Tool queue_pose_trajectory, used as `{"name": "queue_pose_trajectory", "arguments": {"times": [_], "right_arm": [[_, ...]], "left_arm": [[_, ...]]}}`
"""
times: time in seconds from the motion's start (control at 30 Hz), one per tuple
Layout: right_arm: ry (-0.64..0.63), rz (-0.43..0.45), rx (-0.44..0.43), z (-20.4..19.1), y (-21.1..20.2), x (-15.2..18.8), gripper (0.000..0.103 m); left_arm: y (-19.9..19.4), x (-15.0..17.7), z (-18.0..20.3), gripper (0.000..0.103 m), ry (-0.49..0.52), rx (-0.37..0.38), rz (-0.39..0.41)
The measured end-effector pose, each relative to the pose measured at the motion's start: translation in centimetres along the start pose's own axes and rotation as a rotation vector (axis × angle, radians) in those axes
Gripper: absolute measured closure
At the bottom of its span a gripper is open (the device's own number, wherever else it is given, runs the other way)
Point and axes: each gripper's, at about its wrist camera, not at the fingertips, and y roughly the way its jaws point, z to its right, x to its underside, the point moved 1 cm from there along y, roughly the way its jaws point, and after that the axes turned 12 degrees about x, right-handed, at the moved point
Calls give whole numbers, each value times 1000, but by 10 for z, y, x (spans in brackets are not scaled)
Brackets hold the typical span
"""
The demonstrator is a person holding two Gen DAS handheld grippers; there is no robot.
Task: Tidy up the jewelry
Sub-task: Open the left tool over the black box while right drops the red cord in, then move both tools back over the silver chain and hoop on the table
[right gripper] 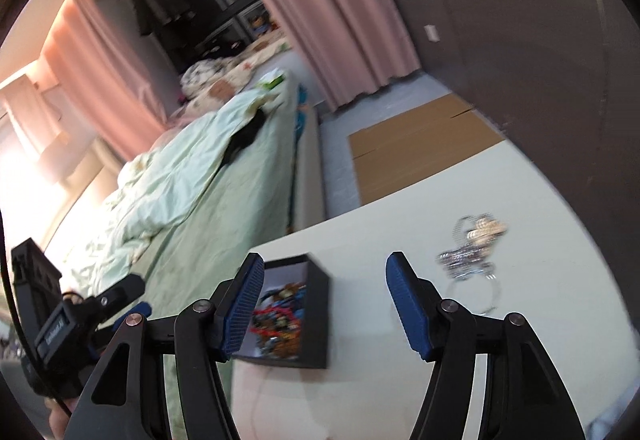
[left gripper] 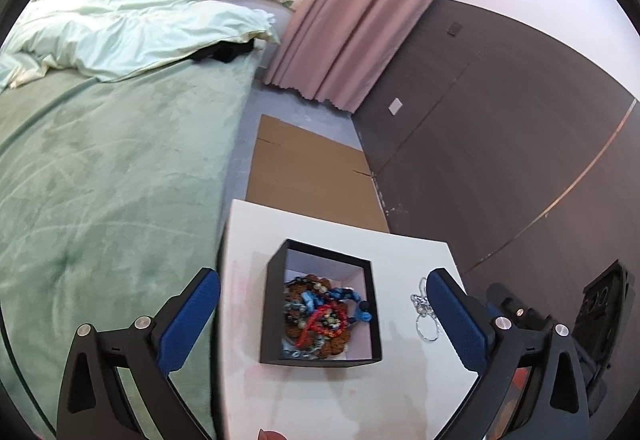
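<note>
Left wrist view: the left claw (left gripper: 322, 298) hangs spread wide and empty over a black jewelry box (left gripper: 320, 306) of tangled beaded bracelets (left gripper: 320, 316) on the white tabletop (left gripper: 400, 380); a silver chain (left gripper: 424, 310) lies just right of the box.

Right wrist view: the right claw (right gripper: 324, 298) is likewise spread and empty, the box (right gripper: 290, 320) beside its left finger, the blurred chain pile (right gripper: 470, 254) lying apart to the right.

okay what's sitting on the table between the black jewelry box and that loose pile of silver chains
Nothing: bare white table separates the black box from the silver chains. The right wrist view shows the gap best; in the left wrist view the left gripper's finger partly covers it.
</note>
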Motion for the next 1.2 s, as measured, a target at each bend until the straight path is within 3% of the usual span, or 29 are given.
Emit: {"name": "queue_pose_trajectory", "arguments": {"times": [0.2, 0.63, 0.67, 0.77, 1.07, 1.13, 1.2], "right_arm": [[71, -5, 44, 39, -8, -10, 39], [232, -106, 107, 105, -1, -14, 39], [239, -115, 99, 108, 1, -14, 36], [264, -135, 97, 117, 4, -14, 9], [398, -184, 146, 150, 12, -9, 8], [429, -197, 147, 158, 15, -7, 8], [449, -198, 145, 162, 14, -7, 8]], "left_arm": [[13, 5, 20, 0, 40, 29, -9], [62, 23, 71, 0, 180, 58, -95], [68, 25, 76, 0, 198, 53, -106], [84, 30, 90, 0, 257, 33, -138], [129, 39, 111, 1, 337, 34, -216], [138, 41, 114, 5, 344, 43, -228], [146, 43, 118, 16, 351, 55, -245]]}}
